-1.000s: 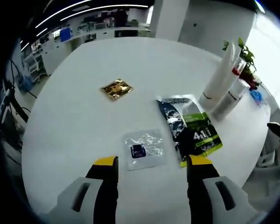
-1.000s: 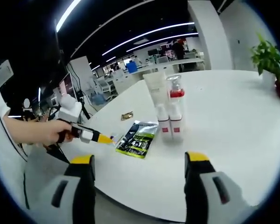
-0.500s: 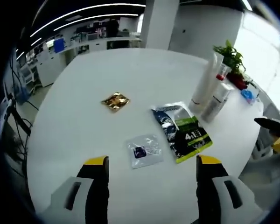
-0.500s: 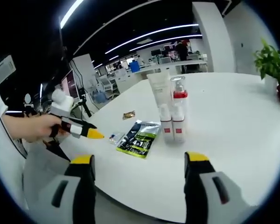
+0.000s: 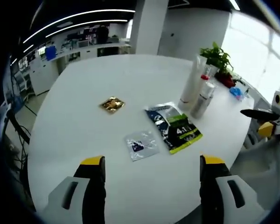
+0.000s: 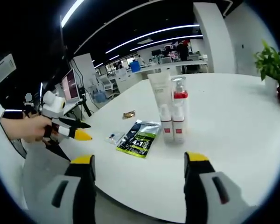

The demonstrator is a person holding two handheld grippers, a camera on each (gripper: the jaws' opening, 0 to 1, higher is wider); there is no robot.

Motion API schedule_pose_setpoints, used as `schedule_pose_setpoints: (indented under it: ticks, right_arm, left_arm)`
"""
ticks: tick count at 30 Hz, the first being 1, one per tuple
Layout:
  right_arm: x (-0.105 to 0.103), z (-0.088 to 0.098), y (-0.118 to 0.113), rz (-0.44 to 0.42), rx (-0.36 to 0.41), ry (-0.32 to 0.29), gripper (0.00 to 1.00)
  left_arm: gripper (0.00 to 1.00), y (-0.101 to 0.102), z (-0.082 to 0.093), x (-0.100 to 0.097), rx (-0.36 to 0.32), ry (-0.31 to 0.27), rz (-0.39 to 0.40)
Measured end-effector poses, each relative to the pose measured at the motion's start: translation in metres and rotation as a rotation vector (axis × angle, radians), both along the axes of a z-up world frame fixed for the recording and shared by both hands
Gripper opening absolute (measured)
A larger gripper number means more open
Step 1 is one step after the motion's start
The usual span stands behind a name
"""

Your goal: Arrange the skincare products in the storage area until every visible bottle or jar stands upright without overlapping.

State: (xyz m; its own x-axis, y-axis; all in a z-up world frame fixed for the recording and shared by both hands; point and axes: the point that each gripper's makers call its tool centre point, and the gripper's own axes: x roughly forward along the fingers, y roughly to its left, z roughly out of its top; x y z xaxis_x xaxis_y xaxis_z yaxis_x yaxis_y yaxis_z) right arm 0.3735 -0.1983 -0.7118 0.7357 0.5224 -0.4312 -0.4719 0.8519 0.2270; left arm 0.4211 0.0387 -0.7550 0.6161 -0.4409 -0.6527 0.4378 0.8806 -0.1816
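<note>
Several skincare bottles stand upright in a tight group on the round white table [image 6: 233, 116]: a tall white tube [image 6: 159, 91], a pump bottle with a red collar [image 6: 179, 95] and two small white bottles with red labels [image 6: 165, 123]. In the left gripper view the tube [image 5: 192, 86] and pump bottle [image 5: 203, 98] show at the far right. A dark and green pouch [image 5: 173, 127], a clear sachet [image 5: 141, 144] and a gold sachet [image 5: 112, 104] lie flat. My left gripper [image 5: 152, 161] hangs open over the table's near edge. My right gripper [image 6: 139, 158] is open, short of the bottles.
A hand [image 6: 25, 128] holds the left gripper [image 6: 70, 133] at the table's left side. The right gripper [image 5: 266, 123] enters from the right. A potted plant [image 6: 270, 58] stands at the far edge. Office desks and a monitor [image 6: 69, 86] lie beyond.
My left gripper has drawn back from the sachets toward the table's edge, so more of the table shows. The right gripper has stayed nearly still.
</note>
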Motion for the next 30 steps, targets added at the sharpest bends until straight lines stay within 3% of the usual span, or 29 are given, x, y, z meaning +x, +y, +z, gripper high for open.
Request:
schedule_pose_setpoints:
  ticks: [15, 18, 21, 30]
  right_arm:
    - [0.000, -0.001, -0.003, -0.013, -0.033, -0.008, 0.78]
    - [0.000, -0.002, -0.002, -0.010, -0.041, -0.006, 0.78]
    - [-0.001, -0.002, -0.002, -0.007, -0.047, -0.005, 0.78]
    - [-0.001, -0.003, -0.001, 0.000, -0.064, -0.007, 0.78]
  left_arm:
    - [0.91, 0.018, -0.003, -0.028, -0.004, -0.010, -0.015]
    - [0.95, 0.017, 0.000, -0.032, 0.000, -0.052, -0.051]
    - [0.96, 0.018, 0.000, -0.037, -0.014, -0.056, -0.063]
    - [0.97, 0.019, 0.005, -0.032, -0.029, -0.070, -0.045]
